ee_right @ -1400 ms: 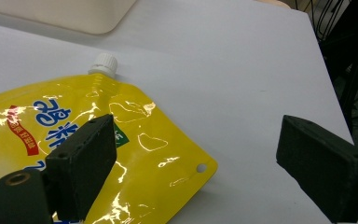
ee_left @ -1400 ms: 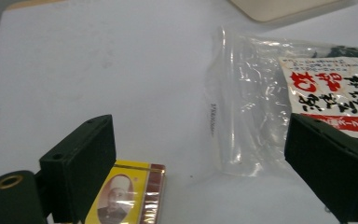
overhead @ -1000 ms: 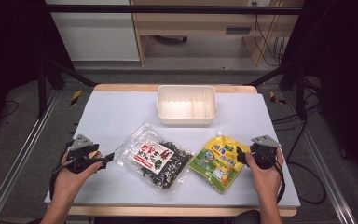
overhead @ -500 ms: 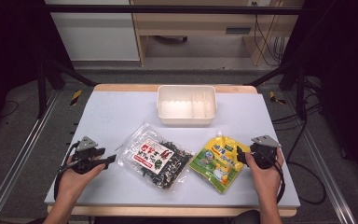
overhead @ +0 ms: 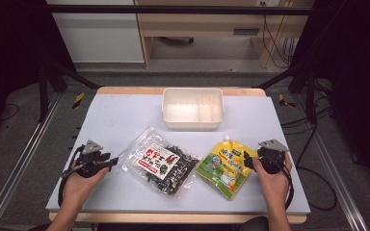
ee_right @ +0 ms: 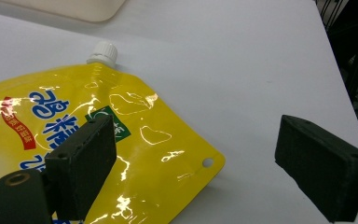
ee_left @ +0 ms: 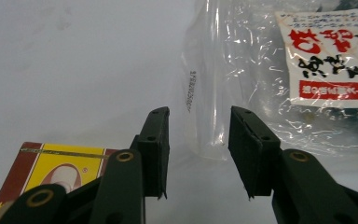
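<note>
Now left claw sits lower and nearer the clear seaweed bag than a second ago; it slid down the bench and turned its tips toward the bag's near corner. Right claw barely shifted, same spot by the yellow spouted pouch. Reads as both hands lining up for a pick, neither one has anything yet, so the work is at the approach step, likely bags then go to the white tray at the far side of the bench

Left claw: jaws partly apart, narrow gap, holding nothing. Clear sealed edge of the bag lies just ahead of the tips and lines up with the gap, not between the pads yet as far as I can tell. Red and yellow carton corner shows low left in the left gripper view, beside the near jaw

Right claw: jaws spread wide, empty. Left jaw hangs over the pouch's yellow face, right jaw over bare bench; contact with the pouch can't be told. Pouch corner with the punched hole lies between the jaws, white cap points away toward the tray

Both bags flat on the grey bench, side by side, close but apart, mid-front. Tray is empty, well behind them

Thin film edge may slip, a grab needs the jaws low
</note>
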A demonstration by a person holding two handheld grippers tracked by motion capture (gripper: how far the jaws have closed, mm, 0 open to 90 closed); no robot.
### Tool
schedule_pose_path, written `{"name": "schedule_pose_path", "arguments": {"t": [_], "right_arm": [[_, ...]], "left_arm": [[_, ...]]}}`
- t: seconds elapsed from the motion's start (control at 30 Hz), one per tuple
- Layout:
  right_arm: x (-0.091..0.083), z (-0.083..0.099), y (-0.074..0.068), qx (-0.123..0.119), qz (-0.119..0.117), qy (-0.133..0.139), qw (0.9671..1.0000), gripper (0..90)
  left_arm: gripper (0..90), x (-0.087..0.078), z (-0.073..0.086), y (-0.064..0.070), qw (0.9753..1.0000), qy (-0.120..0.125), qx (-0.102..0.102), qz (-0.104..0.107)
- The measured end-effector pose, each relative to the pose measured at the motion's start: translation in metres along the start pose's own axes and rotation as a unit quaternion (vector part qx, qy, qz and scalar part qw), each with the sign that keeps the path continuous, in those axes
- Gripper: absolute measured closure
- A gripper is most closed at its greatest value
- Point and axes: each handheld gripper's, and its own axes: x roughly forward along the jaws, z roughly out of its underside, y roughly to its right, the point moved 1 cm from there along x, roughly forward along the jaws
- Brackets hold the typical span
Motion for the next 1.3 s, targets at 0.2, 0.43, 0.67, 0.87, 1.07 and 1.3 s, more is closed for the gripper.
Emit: {"name": "schedule_pose_path", "arguments": {"t": [0.2, 0.43, 0.67, 0.87, 1.07, 1.3], "right_arm": [[0.0, 0.0, -0.001, -0.001, -0.004, -0.001, 1.0, 13.0], [0.001, 0.0, -0.002, 0.001, -0.008, -0.003, 1.0, 13.0], [0.001, -0.001, -0.002, 0.0, -0.009, 0.0, 1.0, 13.0], [0.0, -0.002, -0.003, -0.004, -0.008, 0.007, 0.9999, 12.9], [-0.005, -0.006, -0.009, -0.01, -0.012, 0.022, 0.9996, 13.1], [-0.014, -0.026, -0.036, -0.048, -0.052, 0.05, 0.9962, 13.5]], "left_arm": [[58.4, 0.011, 0.001, 0.001, 0.9998, -0.014, -0.012, 0.01], [67.3, 0.017, 0.002, 0.001, 0.9981, -0.021, -0.042, 0.041], [81.5, 0.021, 0.003, 0.002, 0.998, -0.036, -0.037, 0.037], [89.6, 0.02, 0.002, 0.001, 0.9989, -0.037, -0.019, 0.023], [89.8, 0.001, -0.005, -0.006, 0.9993, 0.006, -0.021, 0.031], [89.9, -0.009, -0.017, -0.008, 0.9995, 0.02, 0.007, 0.022]]}}
